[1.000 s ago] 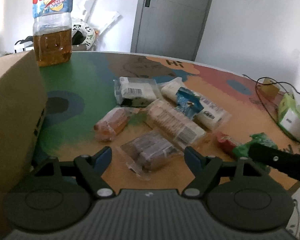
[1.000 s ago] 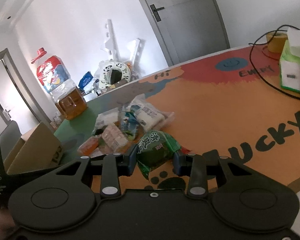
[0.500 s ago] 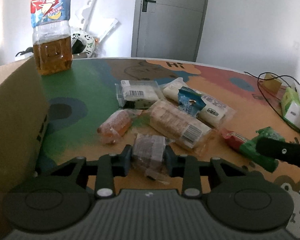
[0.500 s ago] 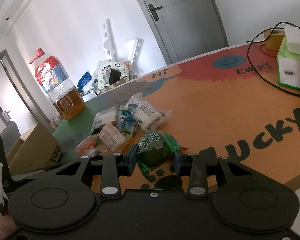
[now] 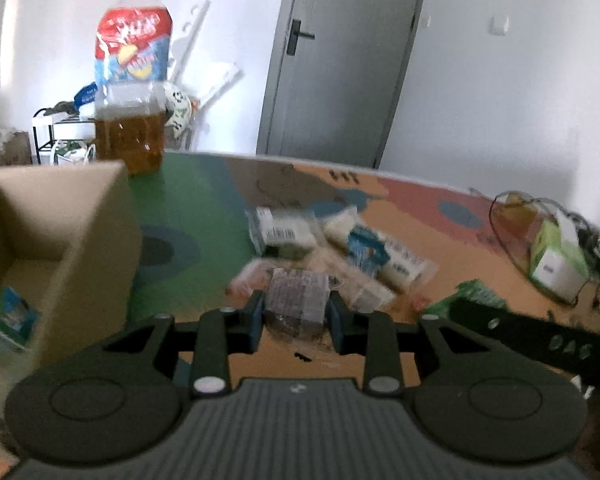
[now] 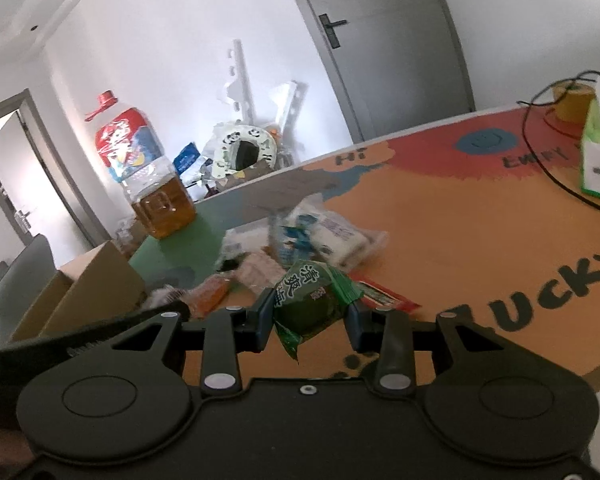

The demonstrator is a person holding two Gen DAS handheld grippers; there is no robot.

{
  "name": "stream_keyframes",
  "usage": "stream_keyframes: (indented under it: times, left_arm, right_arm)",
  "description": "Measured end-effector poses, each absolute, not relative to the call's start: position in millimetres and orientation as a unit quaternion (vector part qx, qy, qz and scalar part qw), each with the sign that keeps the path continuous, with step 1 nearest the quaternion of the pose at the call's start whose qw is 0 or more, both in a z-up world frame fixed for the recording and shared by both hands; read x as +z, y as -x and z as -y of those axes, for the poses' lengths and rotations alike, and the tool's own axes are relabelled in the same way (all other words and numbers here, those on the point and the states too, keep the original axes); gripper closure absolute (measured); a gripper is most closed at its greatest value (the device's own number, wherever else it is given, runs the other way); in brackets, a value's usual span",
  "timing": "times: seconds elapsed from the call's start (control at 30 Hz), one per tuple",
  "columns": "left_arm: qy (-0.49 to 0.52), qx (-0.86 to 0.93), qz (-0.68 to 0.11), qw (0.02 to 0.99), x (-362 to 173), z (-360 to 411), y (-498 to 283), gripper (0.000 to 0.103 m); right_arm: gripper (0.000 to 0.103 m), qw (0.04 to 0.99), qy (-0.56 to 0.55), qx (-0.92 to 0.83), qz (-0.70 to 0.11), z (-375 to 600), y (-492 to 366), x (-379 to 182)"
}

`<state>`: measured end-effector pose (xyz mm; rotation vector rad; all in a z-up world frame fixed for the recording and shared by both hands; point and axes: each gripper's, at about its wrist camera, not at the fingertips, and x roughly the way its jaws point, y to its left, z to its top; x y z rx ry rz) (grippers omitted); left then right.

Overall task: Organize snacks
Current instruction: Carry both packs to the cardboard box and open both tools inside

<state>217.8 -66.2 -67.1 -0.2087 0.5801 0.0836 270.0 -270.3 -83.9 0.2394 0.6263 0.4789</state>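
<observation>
Left wrist view: a clear-wrapped brown snack packet (image 5: 298, 298) is clamped between the jaws of the left gripper (image 5: 296, 316), which were wide half a second before the last earlier frame and have just been closing onto it. Compared with that earlier frame, the packet is seen lifted off the desk (image 5: 204, 208), and the open cardboard box (image 5: 64, 216) is now looked into from above, with a green-and-blue packet (image 5: 8, 316) already lying inside. A pickup is judged complete and a carry toward the box is judged to be the step in hand.

In the right wrist view, a green snack packet (image 6: 310, 300) is held between the narrow jaws of the right gripper (image 6: 310, 318), as it was a second ago, above the orange part of the desk. The remaining pile of snacks (image 6: 300, 236) lies on the desk between the box and a cooking oil bottle (image 6: 148, 176). Several items are left, so the sorting is judged far from finished.
</observation>
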Motion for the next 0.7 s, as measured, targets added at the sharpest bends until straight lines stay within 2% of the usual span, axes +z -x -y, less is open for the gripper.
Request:
stream_keyframes:
  times: [0.27,0.7]
  left_arm:
    - [0.112,0.05,-0.251,0.96,-36.5,47.6,-194.8,0.072]
    - [0.128,0.075,-0.232,0.961,-16.7,10.1,-163.5,0.072]
  right_arm:
    - [0.066,0.916,-0.106,0.258,-0.287,245.1,-262.7,-67.0]
    - [0.066,0.911,-0.093,0.298,-0.27,199.4,-248.5,-47.9]
